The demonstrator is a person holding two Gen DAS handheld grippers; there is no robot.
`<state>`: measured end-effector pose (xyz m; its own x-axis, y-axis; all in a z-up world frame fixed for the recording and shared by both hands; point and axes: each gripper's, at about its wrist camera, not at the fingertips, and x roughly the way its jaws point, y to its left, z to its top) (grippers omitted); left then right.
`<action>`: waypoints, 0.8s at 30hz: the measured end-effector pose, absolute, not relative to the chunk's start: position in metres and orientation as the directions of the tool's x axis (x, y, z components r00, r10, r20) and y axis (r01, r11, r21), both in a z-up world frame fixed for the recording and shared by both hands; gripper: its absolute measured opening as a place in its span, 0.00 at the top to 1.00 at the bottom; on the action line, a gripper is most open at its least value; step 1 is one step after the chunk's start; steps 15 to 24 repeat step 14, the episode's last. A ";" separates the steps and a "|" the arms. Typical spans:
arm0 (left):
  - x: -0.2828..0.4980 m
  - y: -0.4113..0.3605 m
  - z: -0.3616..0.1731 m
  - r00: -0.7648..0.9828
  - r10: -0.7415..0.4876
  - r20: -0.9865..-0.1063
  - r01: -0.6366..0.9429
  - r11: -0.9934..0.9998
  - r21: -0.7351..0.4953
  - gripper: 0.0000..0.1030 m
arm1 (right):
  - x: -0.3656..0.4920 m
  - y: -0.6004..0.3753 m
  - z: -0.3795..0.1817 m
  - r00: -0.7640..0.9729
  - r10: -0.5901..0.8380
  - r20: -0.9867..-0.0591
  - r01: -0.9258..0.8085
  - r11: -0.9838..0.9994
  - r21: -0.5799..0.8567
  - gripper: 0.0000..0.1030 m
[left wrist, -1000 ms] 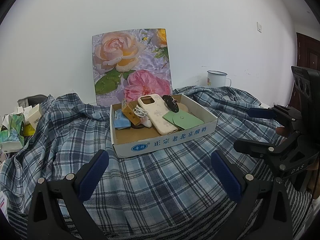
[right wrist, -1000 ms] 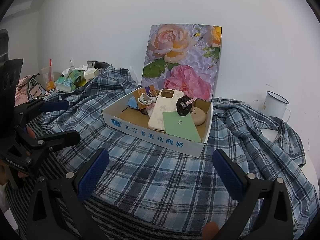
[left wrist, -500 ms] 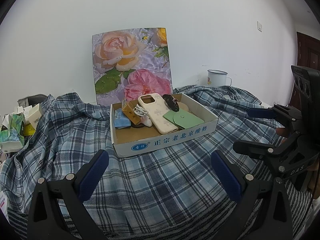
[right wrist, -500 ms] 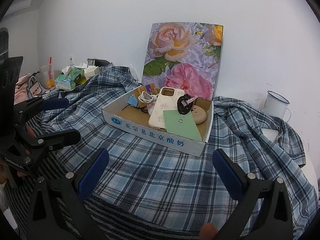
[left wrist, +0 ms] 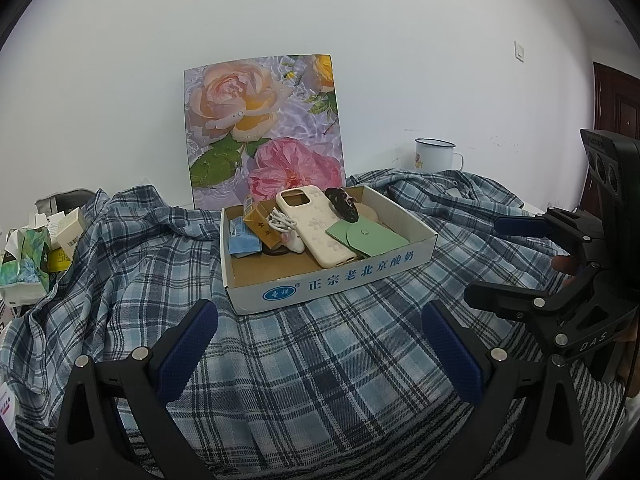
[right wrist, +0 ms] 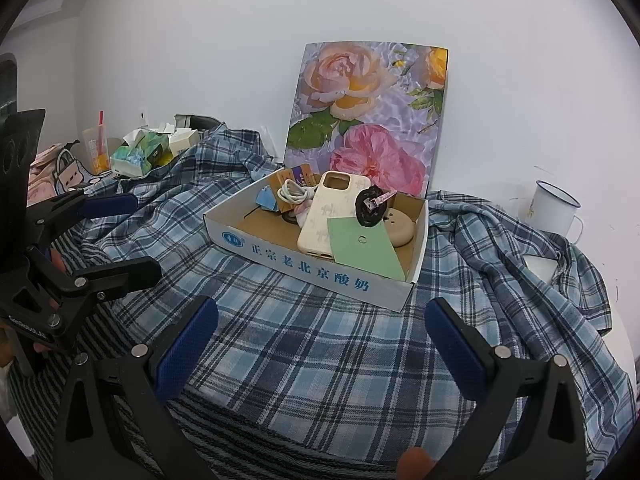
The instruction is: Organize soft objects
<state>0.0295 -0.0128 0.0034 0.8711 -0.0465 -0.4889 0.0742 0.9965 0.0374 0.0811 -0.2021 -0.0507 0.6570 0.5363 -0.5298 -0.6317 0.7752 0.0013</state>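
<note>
Both grippers, left (left wrist: 320, 344) & right (right wrist: 320, 340), jaws wide, empty; box (left wrist: 340, 284) contents partly overlapped.

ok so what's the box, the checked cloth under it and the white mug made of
Box: looks like cardboard, with a printed white outside and raw brown inside. Checked cloth: woven fabric, probably cotton, matte, with visible weave and soft folds. White mug: likely enamelled metal, given its thin dark rim and glossy white wall, though ceramic can't be ruled out.
</note>
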 end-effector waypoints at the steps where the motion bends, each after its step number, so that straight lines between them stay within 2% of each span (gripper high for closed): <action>1: 0.029 -0.012 0.003 0.871 -0.046 -0.489 0.074 0.997 0.038 0.00 | 0.081 -0.202 -0.051 0.657 0.536 -0.530 -0.632 0.775 0.001 0.00; 24: 0.029 -0.012 0.002 0.870 -0.039 -0.492 0.071 0.996 0.047 0.00 | 0.081 -0.201 -0.051 0.656 0.536 -0.532 -0.632 0.775 0.001 0.00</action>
